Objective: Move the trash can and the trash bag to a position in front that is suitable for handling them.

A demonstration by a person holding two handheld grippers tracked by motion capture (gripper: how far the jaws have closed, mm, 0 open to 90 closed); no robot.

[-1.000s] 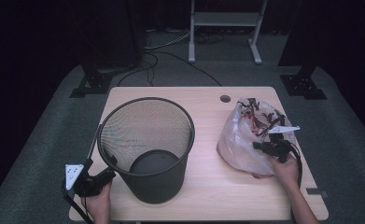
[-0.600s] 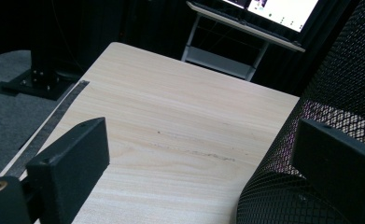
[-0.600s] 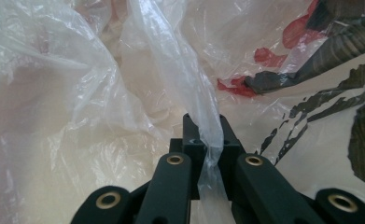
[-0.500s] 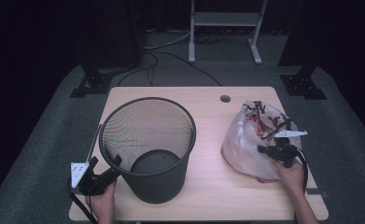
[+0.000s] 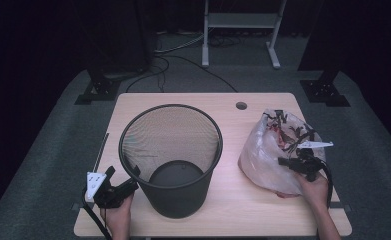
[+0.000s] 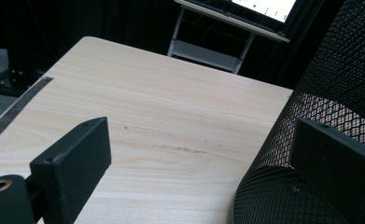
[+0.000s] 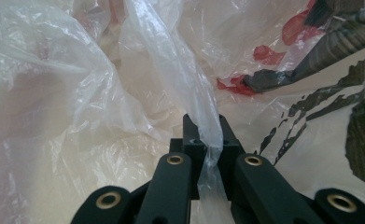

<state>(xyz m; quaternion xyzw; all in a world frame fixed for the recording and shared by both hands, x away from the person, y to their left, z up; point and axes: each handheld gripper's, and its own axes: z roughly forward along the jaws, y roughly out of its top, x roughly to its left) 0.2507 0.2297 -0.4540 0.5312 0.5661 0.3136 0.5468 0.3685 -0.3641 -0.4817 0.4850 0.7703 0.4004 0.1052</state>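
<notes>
Two black grippers work here: the right gripper (image 7: 207, 140) is clenched on a fold of the thin, slippery clear plastic bag (image 5: 265, 155) at the table's (image 5: 263, 210) three o'clock, while the left gripper (image 6: 208, 154) gapes released beside the black mesh wastebasket (image 5: 170, 160).

A pale rectangular wooden table (image 5: 243, 210) stands on grey carpet (image 5: 58, 150), with a small round cable hole (image 5: 241, 106) near its far edge. Beyond it stand a grey metal frame (image 5: 238, 22) (its top cut off) and black cables (image 5: 183, 60).
</notes>
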